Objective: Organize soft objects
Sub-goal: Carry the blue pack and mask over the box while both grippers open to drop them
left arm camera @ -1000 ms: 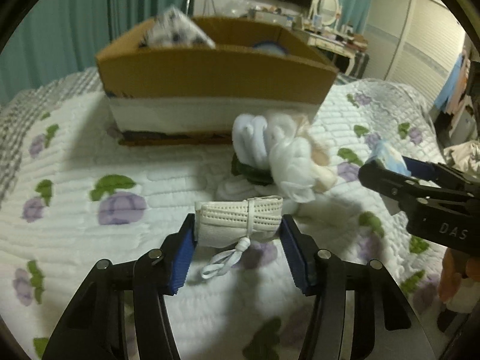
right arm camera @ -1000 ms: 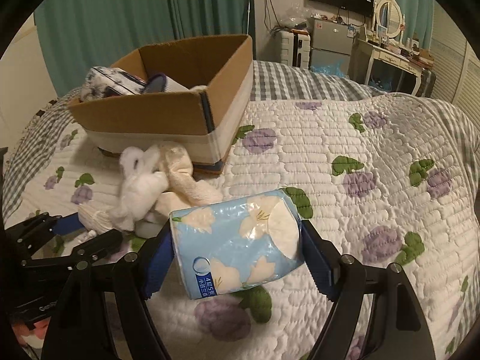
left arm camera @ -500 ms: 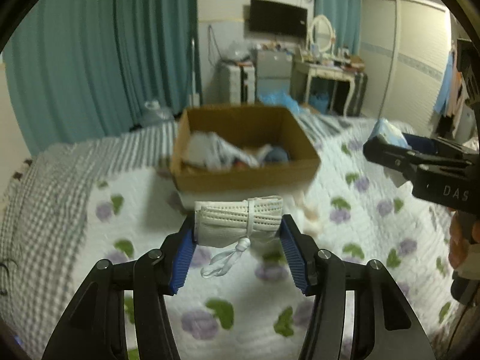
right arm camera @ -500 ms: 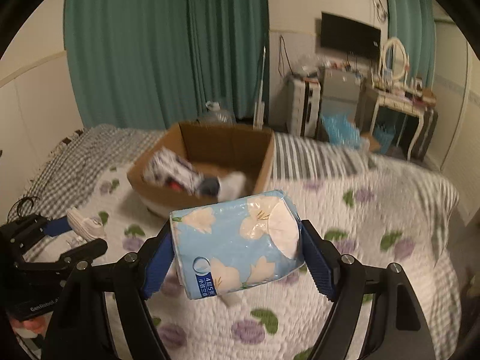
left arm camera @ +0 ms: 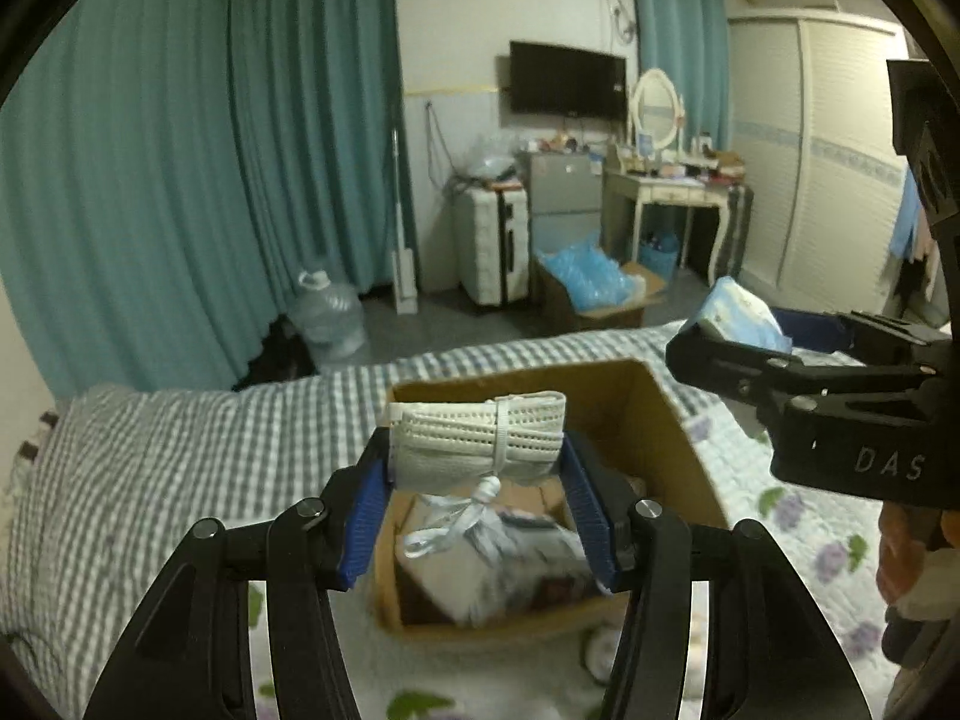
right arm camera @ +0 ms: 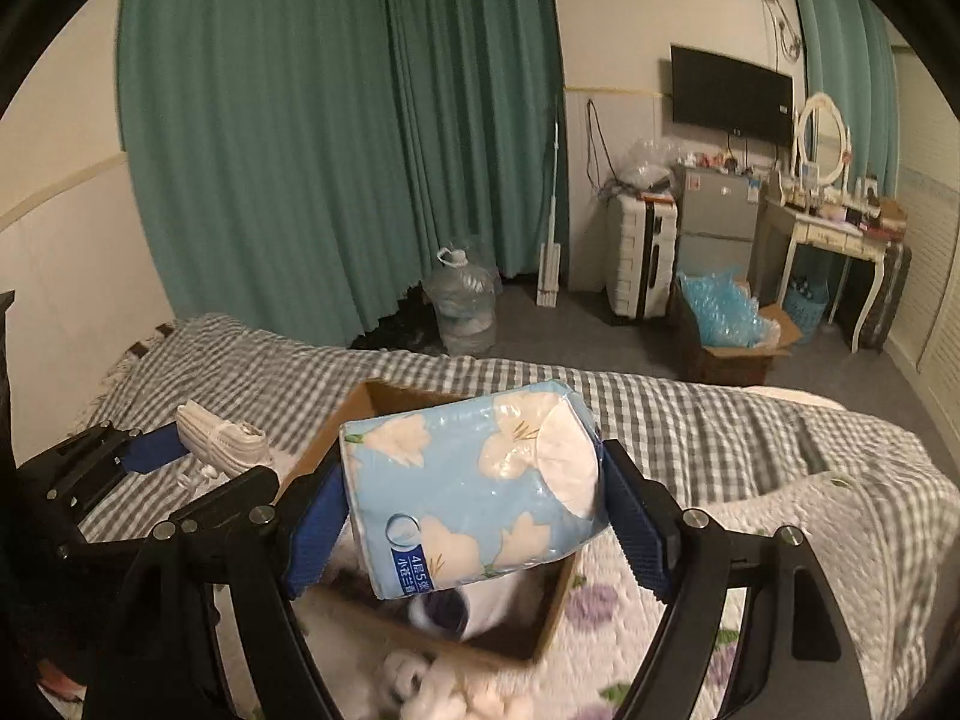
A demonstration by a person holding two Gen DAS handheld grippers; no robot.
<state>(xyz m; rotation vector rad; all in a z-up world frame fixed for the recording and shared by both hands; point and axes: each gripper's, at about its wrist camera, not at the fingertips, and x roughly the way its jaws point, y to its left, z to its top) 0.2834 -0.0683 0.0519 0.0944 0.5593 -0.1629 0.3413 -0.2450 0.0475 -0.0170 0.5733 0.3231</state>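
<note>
Box (left arm camera: 672,420) already holds items; left gripper (left arm camera: 477,474) clamps a mask bundle (left arm camera: 477,441), right gripper (right arm camera: 474,510) a tissue pack (right arm camera: 468,480), both undropped.

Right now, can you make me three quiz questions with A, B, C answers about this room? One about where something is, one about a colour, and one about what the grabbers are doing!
1. Where is the cardboard box?
A. On the bed
B. On the floor by the curtains
C. On the desk

2. What colour is the wrapper of the tissue pack?
A. Red with stripes
B. Light blue with pale flowers
C. Plain black

3. What is the left gripper doing?
A. Hanging open with nothing in it
B. Lying flat on the bed
C. Shut on the white bundle

Answers:
1 A, the box sits on the quilt of the bed.
2 B, the pack in the right gripper is light blue with flowers.
3 C, both blue pads press the bundle's ends above the box.
</note>
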